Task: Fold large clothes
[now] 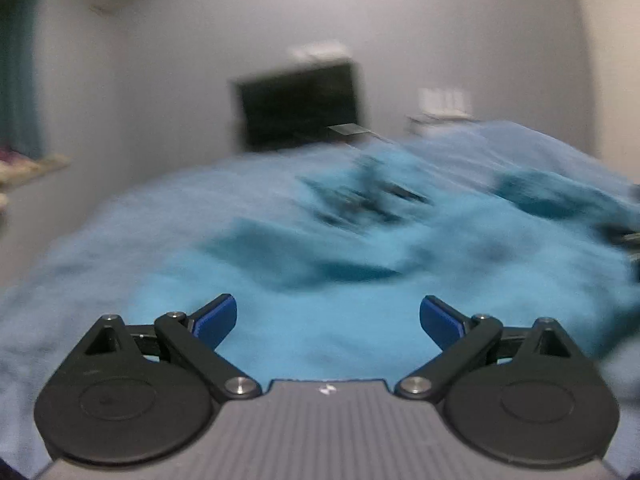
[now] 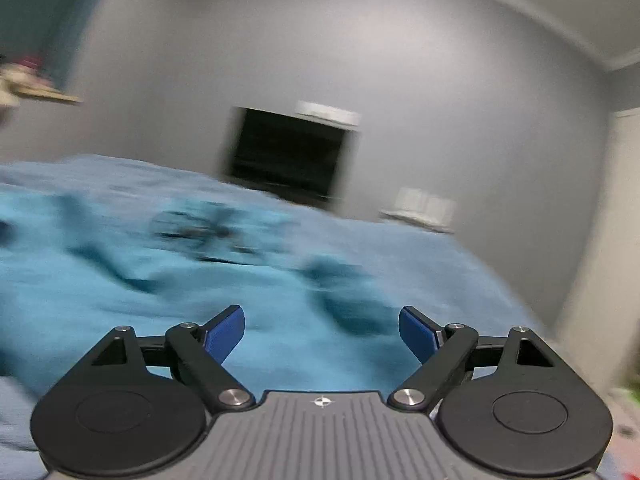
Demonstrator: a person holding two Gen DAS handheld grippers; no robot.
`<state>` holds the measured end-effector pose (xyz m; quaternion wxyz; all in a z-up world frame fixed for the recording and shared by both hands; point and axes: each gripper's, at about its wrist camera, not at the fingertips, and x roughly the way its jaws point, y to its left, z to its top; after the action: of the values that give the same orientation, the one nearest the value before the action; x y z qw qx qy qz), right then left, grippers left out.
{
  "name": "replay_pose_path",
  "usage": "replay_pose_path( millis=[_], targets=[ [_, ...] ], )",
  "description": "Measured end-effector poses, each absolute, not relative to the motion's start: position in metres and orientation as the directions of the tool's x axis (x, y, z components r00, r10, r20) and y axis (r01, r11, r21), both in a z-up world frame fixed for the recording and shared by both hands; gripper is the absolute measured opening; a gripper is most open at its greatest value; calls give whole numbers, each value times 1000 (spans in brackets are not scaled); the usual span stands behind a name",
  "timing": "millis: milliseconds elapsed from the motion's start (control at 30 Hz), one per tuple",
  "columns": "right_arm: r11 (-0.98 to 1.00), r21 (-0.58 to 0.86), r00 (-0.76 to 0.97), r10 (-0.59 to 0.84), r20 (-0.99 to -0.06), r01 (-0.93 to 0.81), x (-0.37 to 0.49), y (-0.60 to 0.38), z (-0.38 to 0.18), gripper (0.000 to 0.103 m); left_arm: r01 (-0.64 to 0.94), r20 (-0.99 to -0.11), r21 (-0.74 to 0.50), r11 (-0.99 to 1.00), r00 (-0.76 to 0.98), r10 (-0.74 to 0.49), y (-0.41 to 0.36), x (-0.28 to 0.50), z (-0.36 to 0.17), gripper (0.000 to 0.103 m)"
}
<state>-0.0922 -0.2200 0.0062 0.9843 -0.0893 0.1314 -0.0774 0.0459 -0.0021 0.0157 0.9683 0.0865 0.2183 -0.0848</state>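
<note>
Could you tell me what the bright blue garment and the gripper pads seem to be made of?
Garment: likely soft knit or fleece, matte, with limp rumpled folds; blur hides the weave. Pads: probably smooth blue plastic or rubber, with a slight sheen.

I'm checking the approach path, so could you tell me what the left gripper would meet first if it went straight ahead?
Most likely the bright blue garment spread on the bed; the open left gripper points low across it, though blur leaves depth unclear.
</note>
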Motion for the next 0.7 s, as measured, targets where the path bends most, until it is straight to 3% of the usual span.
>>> replay_pose_path(
  millis=[167, 300, 400, 500, 600, 700],
  targets=[
    [974, -130, 905, 116, -409, -184, -75, -196, -14, 87, 290, -571, 132, 948, 804, -166, -14, 66, -17, 99],
    [973, -106, 859, 126, -497, -205, -60, -196, -34, 93, 191, -610, 126, 974, 789, -76, 5, 79, -34, 100],
    [993, -69, 856, 48, -515, -97, -50, -216, -41, 93, 27, -602, 209, 978, 791, 107, 38, 94, -39, 100],
    [994, -30, 844, -102, -527, 102, -37, -250, -50, 93, -161, -651, 80, 984, 738, 174, 91, 99, -34, 100],
    [966, 48, 822, -191, -537, 255, -33, -289, -55, 88, -331, -679, 65, 941, 677, 285, 132, 97, -33, 101],
    [936, 89, 802, -239, -547, 339, -35, -309, -57, 86, -405, -719, -69, 912, 654, 236, 165, 89, -30, 101]
  ],
)
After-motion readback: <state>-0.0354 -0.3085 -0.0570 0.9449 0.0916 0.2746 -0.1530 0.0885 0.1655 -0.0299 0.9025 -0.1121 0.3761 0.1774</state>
